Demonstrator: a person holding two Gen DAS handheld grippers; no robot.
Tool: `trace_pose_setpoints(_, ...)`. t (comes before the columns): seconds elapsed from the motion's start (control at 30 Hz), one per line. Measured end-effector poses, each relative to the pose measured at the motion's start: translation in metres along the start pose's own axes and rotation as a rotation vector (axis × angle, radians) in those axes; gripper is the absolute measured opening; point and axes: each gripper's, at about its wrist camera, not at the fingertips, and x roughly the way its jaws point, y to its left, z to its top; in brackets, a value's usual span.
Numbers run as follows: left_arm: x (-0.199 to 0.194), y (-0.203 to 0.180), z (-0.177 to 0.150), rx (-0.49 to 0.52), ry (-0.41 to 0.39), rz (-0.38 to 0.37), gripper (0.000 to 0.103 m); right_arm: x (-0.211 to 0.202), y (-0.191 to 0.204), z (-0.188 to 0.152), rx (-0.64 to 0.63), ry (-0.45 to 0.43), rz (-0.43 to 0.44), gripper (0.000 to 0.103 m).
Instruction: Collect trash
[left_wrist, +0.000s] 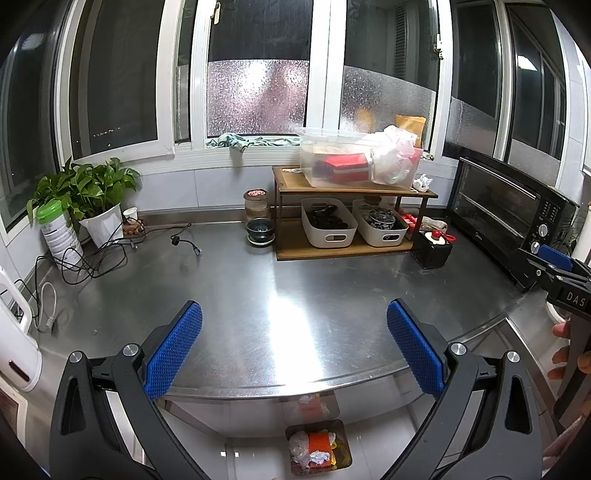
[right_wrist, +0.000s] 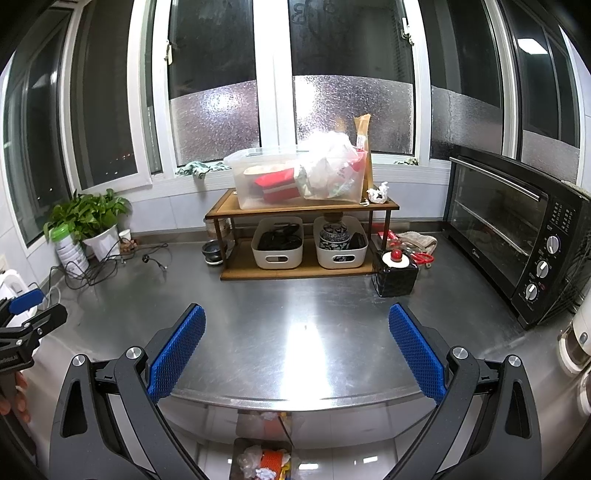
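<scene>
1. While both are held over the table's (left_wrist: 295, 314) near edge, the left hand-held gripper (left_wrist: 294, 354) and right hand-held gripper (right_wrist: 297, 354) are spread wide, grasping nothing.
2. Below the edge, on the floor: a bin (left_wrist: 319, 448) of trash, with orange and white scraps inside.
3. Mid-table: bare steel.
4. Far side: a crumpled paper (right_wrist: 378, 192) sits on the wooden shelf (right_wrist: 303, 206), beside a clear tub (right_wrist: 295, 177). An oven (right_wrist: 517, 236) stands to the right.

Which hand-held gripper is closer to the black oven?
The right hand-held gripper. The oven sits just off its right side; the left hand-held gripper hangs farther away, toward the plant.
</scene>
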Motion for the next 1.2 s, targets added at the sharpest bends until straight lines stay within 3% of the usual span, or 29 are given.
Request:
trace_pose_setpoints(0.6, 0.019, 0.011, 0.0, -0.075, 0.05, 0.023, 0.095, 0.009, -0.006, -0.004, 0.018, 0.023, -0.006, 0.1)
trace_pose_setpoints(1.2, 0.012, 0.017, -0.001, -0.094, 0.054, 0.049, 0.095, 0.008, 0.001, -0.005, 0.003, 0.034, 0.017, 0.1)
